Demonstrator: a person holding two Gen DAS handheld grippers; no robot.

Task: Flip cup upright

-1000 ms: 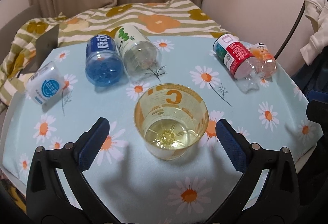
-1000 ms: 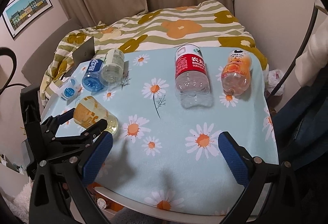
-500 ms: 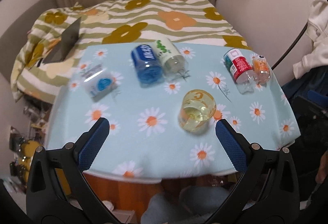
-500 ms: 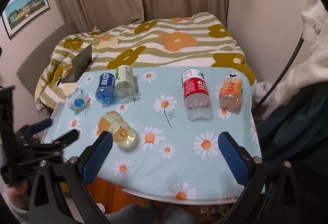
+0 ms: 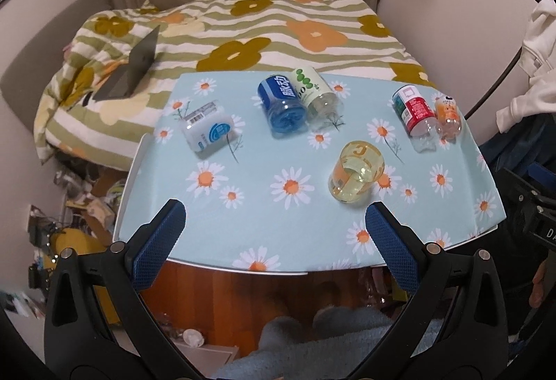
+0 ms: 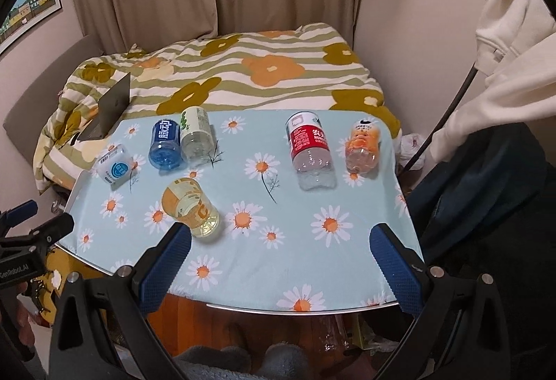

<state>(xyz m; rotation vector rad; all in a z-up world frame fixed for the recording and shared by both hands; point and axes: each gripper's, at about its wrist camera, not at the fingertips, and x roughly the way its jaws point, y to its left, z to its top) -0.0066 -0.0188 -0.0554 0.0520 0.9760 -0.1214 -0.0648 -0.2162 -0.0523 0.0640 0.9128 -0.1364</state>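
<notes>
A clear yellow plastic cup (image 5: 356, 172) with an orange print stands on the daisy tablecloth, its wider rim up and its base on the cloth; it also shows in the right wrist view (image 6: 190, 207). My left gripper (image 5: 274, 242) is open and empty, held back over the table's near edge, well short of the cup. My right gripper (image 6: 279, 267) is open and empty above the near edge, the cup just beyond its left finger (image 6: 166, 265).
Several bottles lie on the table (image 5: 243, 223): a white one (image 5: 207, 128), a blue one (image 5: 282, 106), a green-labelled one (image 5: 314, 91), a red-labelled one (image 5: 413, 113) and an orange one (image 5: 448, 115). A flowered bed with a laptop (image 5: 133, 67) lies behind. Clutter covers the floor at left.
Both grippers have pulled back and away from the table. The left gripper, which was around the cup a second ago, is now clear of it. The cup stays standing.
</notes>
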